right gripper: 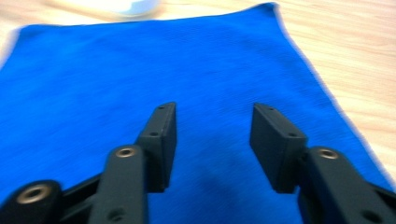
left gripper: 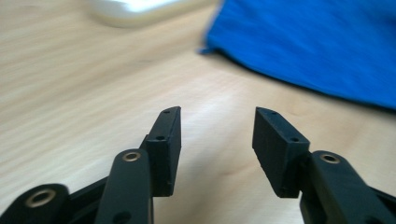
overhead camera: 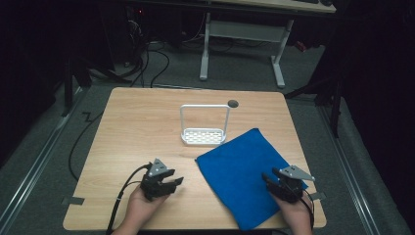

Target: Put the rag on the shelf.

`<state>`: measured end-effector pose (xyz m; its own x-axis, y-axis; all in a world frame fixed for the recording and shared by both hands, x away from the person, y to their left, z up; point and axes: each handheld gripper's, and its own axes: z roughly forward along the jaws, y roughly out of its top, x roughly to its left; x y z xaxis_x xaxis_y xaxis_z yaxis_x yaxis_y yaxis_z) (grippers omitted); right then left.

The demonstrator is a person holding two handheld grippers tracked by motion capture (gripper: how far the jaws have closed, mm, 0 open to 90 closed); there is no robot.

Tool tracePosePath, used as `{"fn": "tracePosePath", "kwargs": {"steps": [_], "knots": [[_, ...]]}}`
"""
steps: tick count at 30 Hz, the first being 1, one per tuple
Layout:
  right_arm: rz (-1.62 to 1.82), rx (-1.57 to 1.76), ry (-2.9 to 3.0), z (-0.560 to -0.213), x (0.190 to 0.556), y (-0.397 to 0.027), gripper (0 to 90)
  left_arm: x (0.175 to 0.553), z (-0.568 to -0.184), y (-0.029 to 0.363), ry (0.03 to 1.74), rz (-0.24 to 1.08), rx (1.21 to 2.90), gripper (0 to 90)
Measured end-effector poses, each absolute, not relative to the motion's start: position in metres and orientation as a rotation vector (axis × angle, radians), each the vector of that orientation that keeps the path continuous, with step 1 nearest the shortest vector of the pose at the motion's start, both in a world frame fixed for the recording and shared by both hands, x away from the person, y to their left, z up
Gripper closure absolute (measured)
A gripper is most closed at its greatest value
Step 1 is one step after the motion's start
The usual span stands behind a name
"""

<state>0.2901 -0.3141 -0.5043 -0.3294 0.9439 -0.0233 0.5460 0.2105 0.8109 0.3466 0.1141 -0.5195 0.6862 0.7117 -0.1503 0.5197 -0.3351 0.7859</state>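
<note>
1. The cloth (overhead camera: 248,175) lies flat and unfolded on the desk (overhead camera: 137,127), spread from near the middle toward the near right corner, turned at an angle to the desk's edges; one corner hangs just past the near edge; nothing of it is lifted, creased or draped, so the work on it looks not yet begun.
2. The rack (overhead camera: 203,125), a white slotted base with a tall hoop handle, stands upright just behind the cloth's far left corner, near the desk's middle; it is bare; cloth and rack look close but I cannot tell whether they touch.
3. The left gripper (overhead camera: 172,180) rests low near the near edge, left of the cloth and apart from it; its jaws stand wide with only bare wood between them; in the left gripper view the cloth's edge (left gripper: 308,51) lies ahead and to one side.
4. The right gripper (overhead camera: 268,179) sits over the cloth's near right part, by the near right corner of the desk; its jaws are wide too, with blue fabric (right gripper: 140,70) beneath and nothing pinched between them.
5. Judged from this, every step is left: taking hold of the cloth, lifting or folding it, and perhaps bringing it to the rack; the likely first need is a grasp at an edge or corner.
</note>
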Motion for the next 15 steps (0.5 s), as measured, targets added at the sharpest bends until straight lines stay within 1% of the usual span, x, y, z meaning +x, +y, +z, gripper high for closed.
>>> {"fn": "tracePosePath", "kwargs": {"steps": [2,5,8,15], "knots": [[0.966,1.352,1.983,-0.508,0.286,-0.313,52.2,0.350,-0.520,0.118,0.974,0.265,1.996,53.0],[0.957,1.376,1.982,-0.510,0.295,-0.316,51.5,0.352,-0.521,0.117,0.983,0.259,1.979,52.4],[0.975,1.403,1.981,-0.513,0.300,-0.321,51.2,0.352,-0.520,0.114,0.972,0.266,1.985,52.0],[0.998,1.420,1.954,-0.512,0.298,-0.329,52.9,0.349,-0.521,0.102,0.934,0.257,2.009,51.8]]}}
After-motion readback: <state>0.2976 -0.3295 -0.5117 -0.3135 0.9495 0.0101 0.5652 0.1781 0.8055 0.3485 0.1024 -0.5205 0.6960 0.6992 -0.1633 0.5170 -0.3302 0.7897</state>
